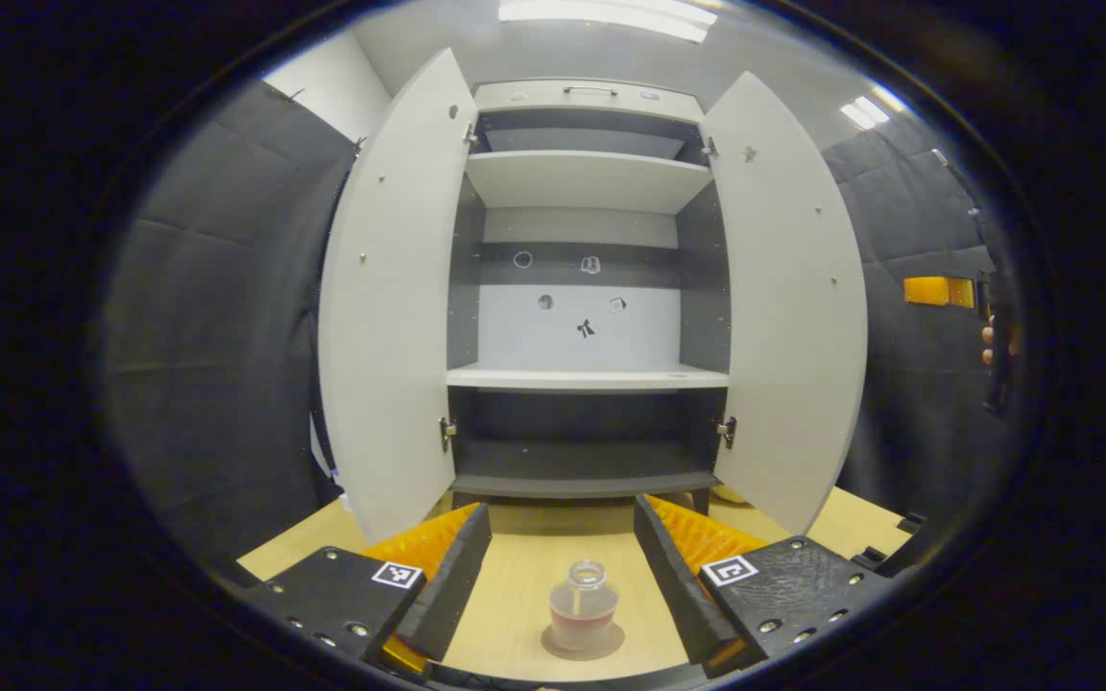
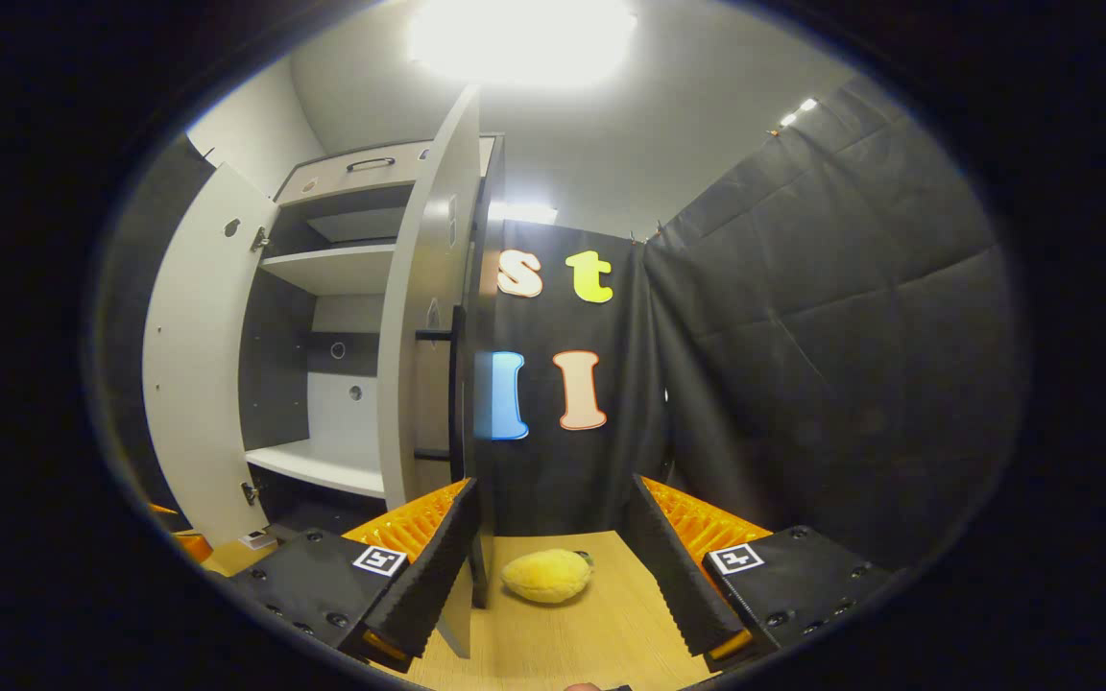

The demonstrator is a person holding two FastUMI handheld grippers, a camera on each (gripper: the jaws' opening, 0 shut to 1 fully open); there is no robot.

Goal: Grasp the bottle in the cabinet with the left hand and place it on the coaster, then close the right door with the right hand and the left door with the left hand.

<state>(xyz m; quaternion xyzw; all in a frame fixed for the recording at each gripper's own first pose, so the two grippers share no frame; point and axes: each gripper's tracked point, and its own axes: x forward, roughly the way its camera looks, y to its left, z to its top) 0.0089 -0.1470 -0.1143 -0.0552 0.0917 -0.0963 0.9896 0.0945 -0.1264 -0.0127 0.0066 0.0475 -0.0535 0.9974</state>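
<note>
In the left gripper view a small clear bottle [image 1: 583, 607] with pale liquid stands upright on a round coaster [image 1: 583, 643] on the wooden table. My left gripper [image 1: 563, 547] is open around it, its fingers well apart from the glass. The cabinet [image 1: 589, 288] stands behind with its left door [image 1: 390, 307] and right door [image 1: 788, 307] swung wide. My right gripper [image 1: 990, 317] hangs at the far right edge, held by a hand. In the right gripper view my right gripper [image 2: 553, 552] is open, just beside the outer face of the right door [image 2: 423, 365].
A yellow plush lemon [image 2: 546, 574] lies on the table [image 2: 601, 624] between my right fingers, near the door's lower edge. The cabinet shelves [image 1: 588, 378] are bare. Black cloth walls close in on both sides.
</note>
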